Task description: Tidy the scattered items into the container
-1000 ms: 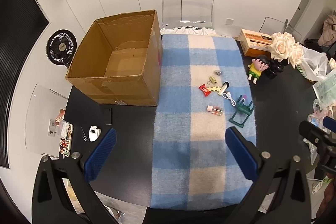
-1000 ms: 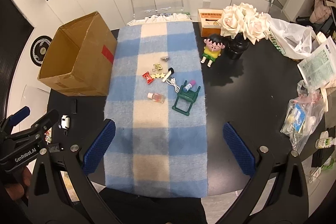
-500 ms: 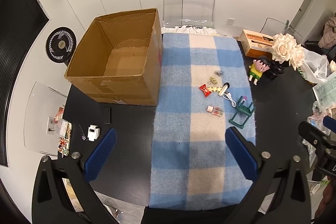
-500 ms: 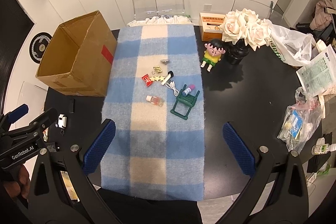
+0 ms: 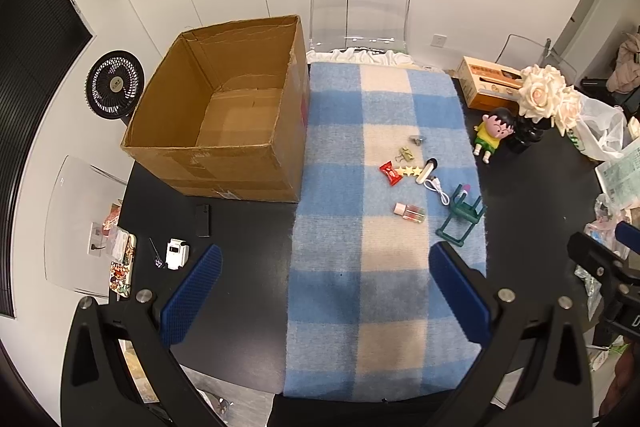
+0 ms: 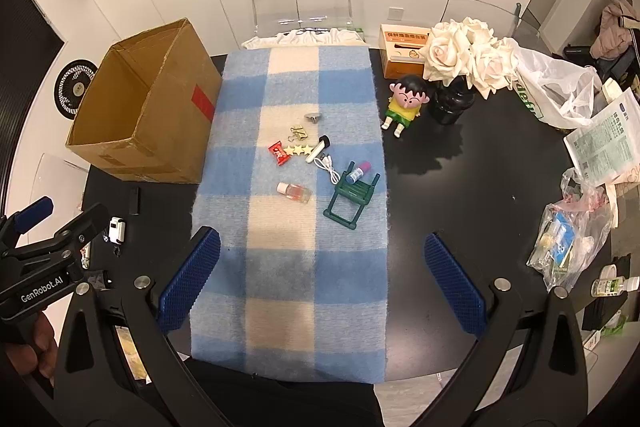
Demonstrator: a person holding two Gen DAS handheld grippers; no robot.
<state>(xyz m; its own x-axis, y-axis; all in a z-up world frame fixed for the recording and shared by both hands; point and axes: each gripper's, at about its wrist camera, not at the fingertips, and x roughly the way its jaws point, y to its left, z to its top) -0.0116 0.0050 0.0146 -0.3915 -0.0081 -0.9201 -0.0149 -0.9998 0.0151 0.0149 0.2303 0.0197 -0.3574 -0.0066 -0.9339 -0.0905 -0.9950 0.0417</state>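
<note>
An open, empty cardboard box stands at the left of a blue checked blanket; it also shows in the right wrist view. Small items lie scattered mid-blanket: a green toy chair, a small clear bottle, a red candy wrapper, a white cable, a gold clip, a metal knob. My left gripper and right gripper are both open and empty, held high above the blanket's near end.
On the black table right of the blanket stand a cartoon doll, a vase of white roses, an orange carton and plastic bags. Small clutter lies left of the blanket. A clear chair stands behind.
Both grippers have risen and drawn back slightly, so the scene looks a little smaller. Nothing on the table has moved.
</note>
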